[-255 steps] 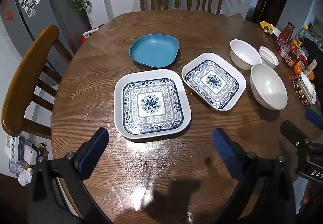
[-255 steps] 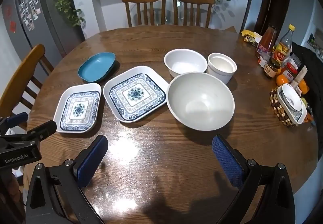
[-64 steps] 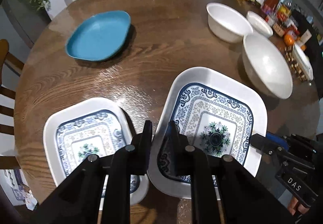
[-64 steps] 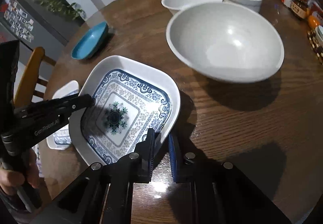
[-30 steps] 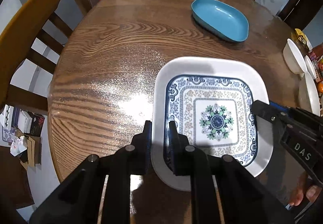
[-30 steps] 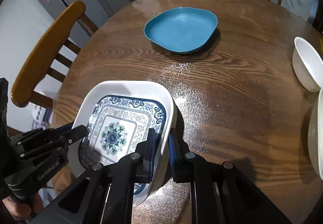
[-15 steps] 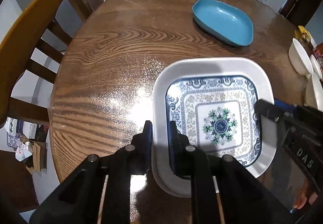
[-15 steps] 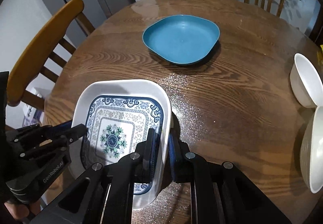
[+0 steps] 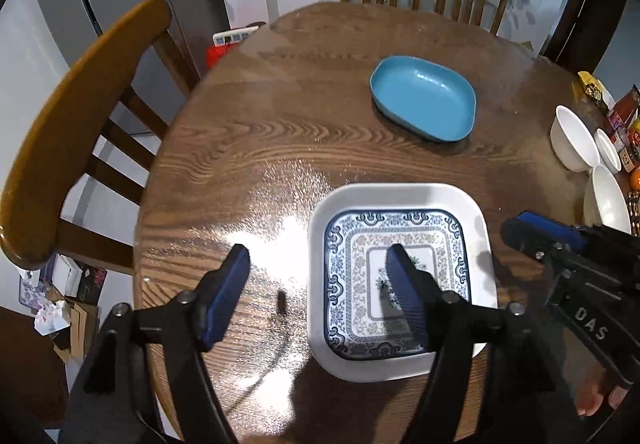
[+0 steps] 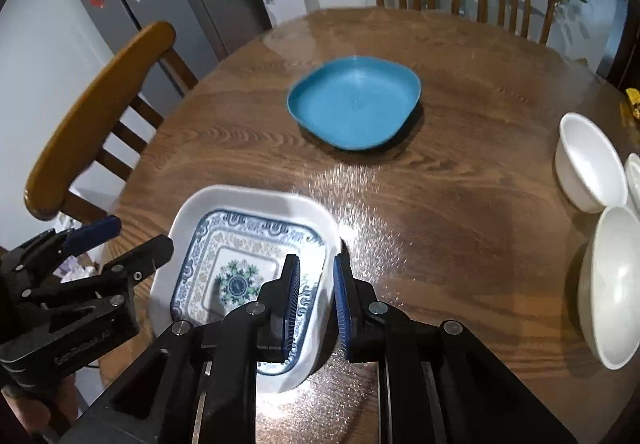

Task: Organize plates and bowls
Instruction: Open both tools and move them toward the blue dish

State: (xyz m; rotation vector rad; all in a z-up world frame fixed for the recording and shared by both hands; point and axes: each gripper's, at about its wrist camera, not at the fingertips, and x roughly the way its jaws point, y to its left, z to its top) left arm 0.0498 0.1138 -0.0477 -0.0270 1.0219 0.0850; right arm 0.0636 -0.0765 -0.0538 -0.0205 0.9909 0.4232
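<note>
A square white plate with a blue pattern [image 9: 400, 280] [image 10: 248, 244] lies on the round wooden table [image 9: 280, 139], near its front left edge. A like plate beneath it is almost wholly hidden. My left gripper [image 9: 316, 250] [image 10: 138, 234] hangs just above the plate's left rim with its jaws opening wide; the rim lies between them untouched. My right gripper [image 10: 316, 260] [image 9: 516, 226] is shut on the plate's right rim. A blue plate [image 9: 424, 99] [image 10: 354, 107] sits alone farther back.
White bowls [image 9: 572, 139] [image 10: 592, 163] and a bigger white bowl [image 10: 612, 284] stand at the table's right edge, with jars and bottles [image 9: 624, 115] beyond. A wooden chair [image 9: 80, 115] stands at the left, two more behind the table.
The left jaws have sprung apart and let go of the patterned plate's left rim. Both grippers have risen a little. The right gripper still pinches the right rim.
</note>
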